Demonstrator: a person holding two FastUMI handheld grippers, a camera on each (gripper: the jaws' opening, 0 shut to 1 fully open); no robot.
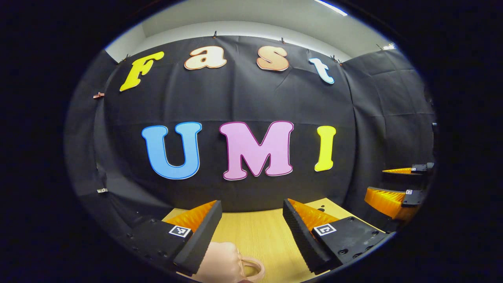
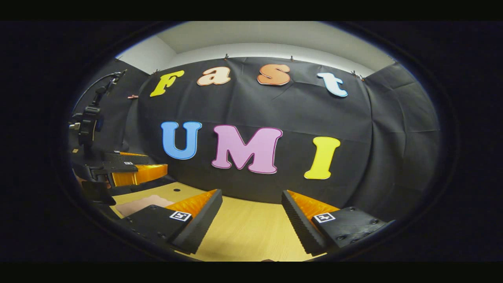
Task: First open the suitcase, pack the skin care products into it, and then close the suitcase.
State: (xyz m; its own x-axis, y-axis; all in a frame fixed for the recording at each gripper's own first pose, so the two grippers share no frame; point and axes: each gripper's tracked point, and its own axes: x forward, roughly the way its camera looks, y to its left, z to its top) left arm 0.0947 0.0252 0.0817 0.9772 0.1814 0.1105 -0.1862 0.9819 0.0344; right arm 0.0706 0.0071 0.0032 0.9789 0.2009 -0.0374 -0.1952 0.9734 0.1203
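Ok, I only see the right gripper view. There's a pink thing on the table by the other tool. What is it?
Observer: The left gripper view shows it's a pink case with a loop handle.
Operator: Is the left tool holding it?
Observer: No. The left tool is open, fingers wide apart, with the case low between them.
Operator: How does my tool look from there?
Observer: The right tool is off to the side above the table, fingers apart.
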